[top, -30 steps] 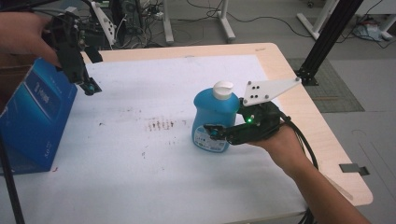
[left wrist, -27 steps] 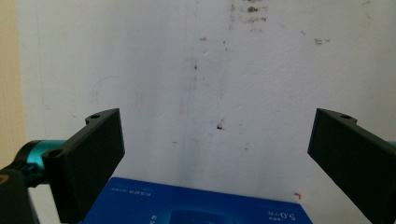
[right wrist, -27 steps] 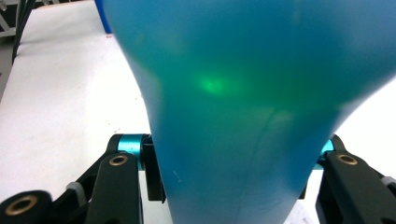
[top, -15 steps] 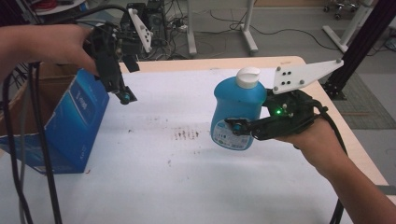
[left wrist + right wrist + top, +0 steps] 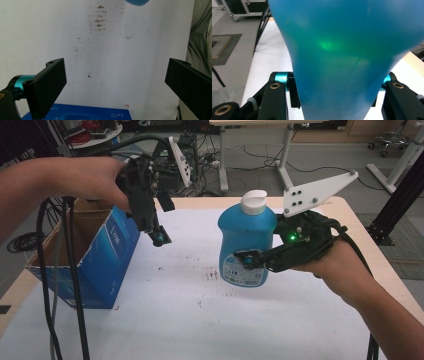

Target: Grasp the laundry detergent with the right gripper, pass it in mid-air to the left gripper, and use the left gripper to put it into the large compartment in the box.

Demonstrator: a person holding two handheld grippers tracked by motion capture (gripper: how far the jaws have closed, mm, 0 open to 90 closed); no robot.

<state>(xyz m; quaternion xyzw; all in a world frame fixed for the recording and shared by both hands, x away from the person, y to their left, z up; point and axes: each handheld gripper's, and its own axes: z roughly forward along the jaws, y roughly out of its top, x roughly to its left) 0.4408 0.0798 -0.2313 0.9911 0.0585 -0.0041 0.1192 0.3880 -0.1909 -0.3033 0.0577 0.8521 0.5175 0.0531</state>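
Bottle's off the counter now: a second ago the blue detergent bottle (image 5: pixel 247 242) stood on the white counter (image 5: pixel 200 320), half a second ago it was already lifting, and now it hangs clear of the surface, upright, white cap up, right of centre in the high view. Right gripper (image 5: pixel 248 261) is clamped across its lower body at label height, jaws on either side; the right gripper view has blue plastic (image 5: pixel 344 55) wedged between both jaws, so the grip looks solid. Right hand (image 5: pixel 325 262) comes in from the right, forearm low, gripper roughly level and pointing left toward the box. Left gripper (image 5: pixel 159 237) has also risen and moved in; it hangs above the near-right corner of the open blue cardboard box (image 5: pixel 107 265), pointing down and a bit toward centre, left hand (image 5: pixel 80 182) high at the left. Its jaws stand wide apart with nothing between them; the left gripper view looks down on the stained counter, the box's blue edge (image 5: pixel 82 113) at the bottom, the bottle's base (image 5: pixel 137 2) just at the top. Bottle and box are well apart. My read: the pick is done, the carry toward the box is next, and the left is positioned to steady the box or a flap. Watch the bottle's tilt, since the grip sits low.
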